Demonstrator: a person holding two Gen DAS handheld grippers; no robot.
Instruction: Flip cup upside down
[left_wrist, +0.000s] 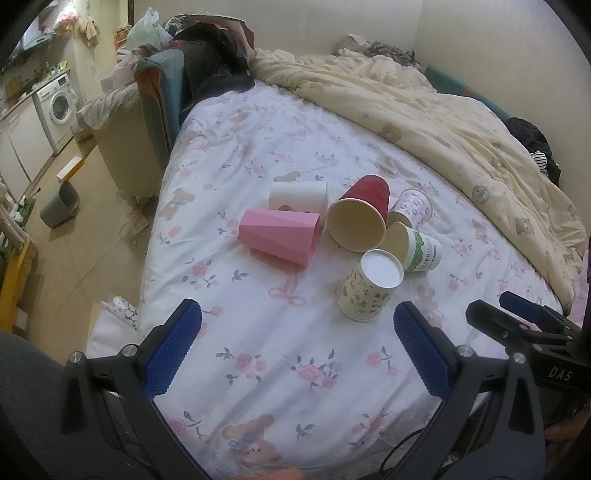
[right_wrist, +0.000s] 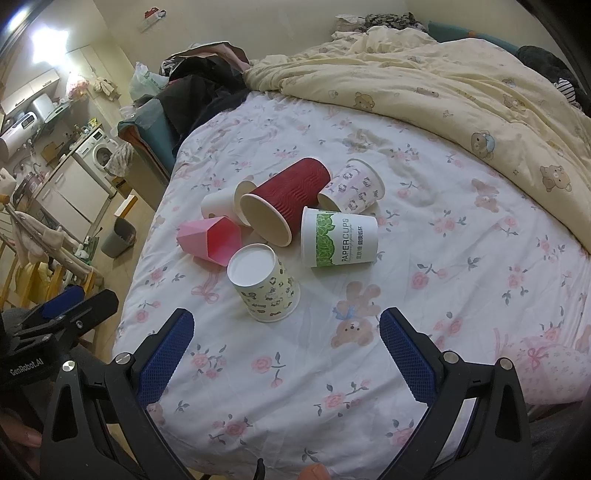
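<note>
Several cups lie clustered on a floral bed sheet (left_wrist: 258, 354). A yellow patterned paper cup (left_wrist: 369, 288) (right_wrist: 266, 284) stands upside down, nearest the grippers. A pink faceted cup (left_wrist: 279, 236) (right_wrist: 210, 240), a white cup (left_wrist: 299, 195) (right_wrist: 218, 205), a red ribbed cup (left_wrist: 360, 218) (right_wrist: 284, 199), a green-labelled paper cup (left_wrist: 421, 251) (right_wrist: 338, 238) and a purple-print cup (left_wrist: 413, 206) (right_wrist: 354, 188) lie on their sides. My left gripper (left_wrist: 297, 325) is open and empty, short of the cups. My right gripper (right_wrist: 286, 330) is open and empty, just short of the yellow cup.
A cream bear-print quilt (left_wrist: 443, 122) is bunched along the far and right side of the bed. Dark clothes (left_wrist: 210, 59) pile at the head. The bed's left edge drops to a floor with a grey bin (left_wrist: 59, 206) and a washing machine (left_wrist: 57, 103).
</note>
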